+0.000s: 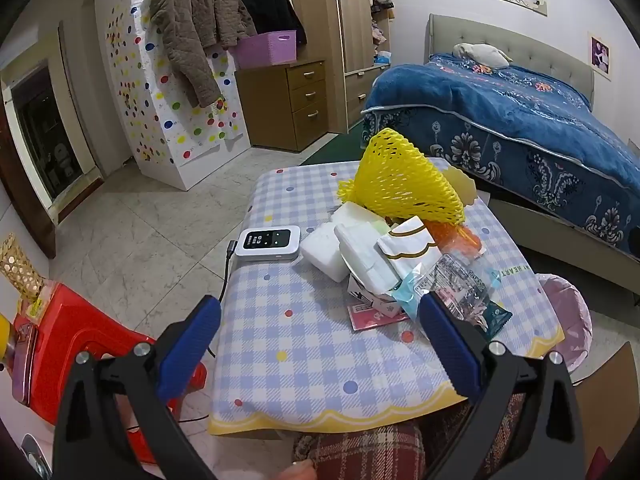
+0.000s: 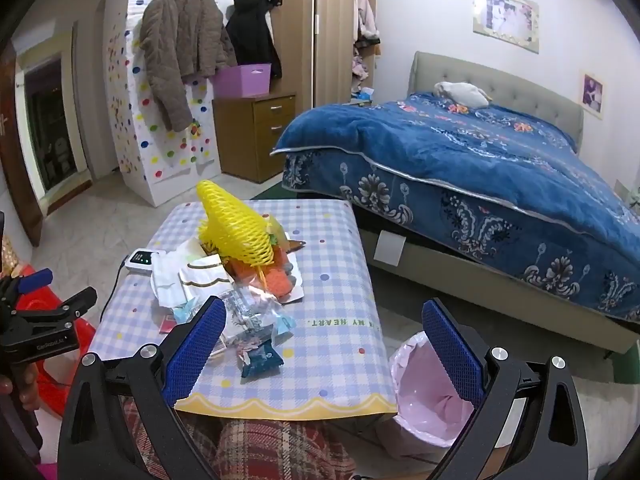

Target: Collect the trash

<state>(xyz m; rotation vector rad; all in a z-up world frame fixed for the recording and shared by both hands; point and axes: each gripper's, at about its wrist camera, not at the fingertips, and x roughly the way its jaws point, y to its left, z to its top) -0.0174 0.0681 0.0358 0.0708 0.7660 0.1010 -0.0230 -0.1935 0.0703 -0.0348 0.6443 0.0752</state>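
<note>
A heap of trash is sitting on the small table (image 1: pixel 320 344) with the checked cloth, gathered toward its far right part, and a bin (image 2: pixel 424 396) lined with a pink bag is standing on the floor just beside the table's near right corner. Topping the heap is a yellow foam net (image 1: pixel 404 184), which looks feather-light, springy and easy to crush, so a pinch anywhere across its body should hold it. Below it white wrappers (image 1: pixel 360 252) and folded paper are lying loosely stacked; these are likely soft and thin, and are best taken at a raised edge rather than flat against the cloth. Nearest the camera a clear plastic bag (image 1: pixel 460 284) and a small dark packet (image 2: pixel 258 358) are resting on the cloth; both look slick and crinkly and may slide unless gripped at a crumpled fold. A small white device (image 1: pixel 269 242) with a cable is lying on the left of the heap and seems not to be trash. The left gripper (image 1: pixel 320 344) is hanging over the near edge of the table with its jaws spread wide, holding and touching nothing. The right gripper (image 2: pixel 324 352) is hovering likewise, fully released and empty, one finger over the table and the other over the bin.
</note>
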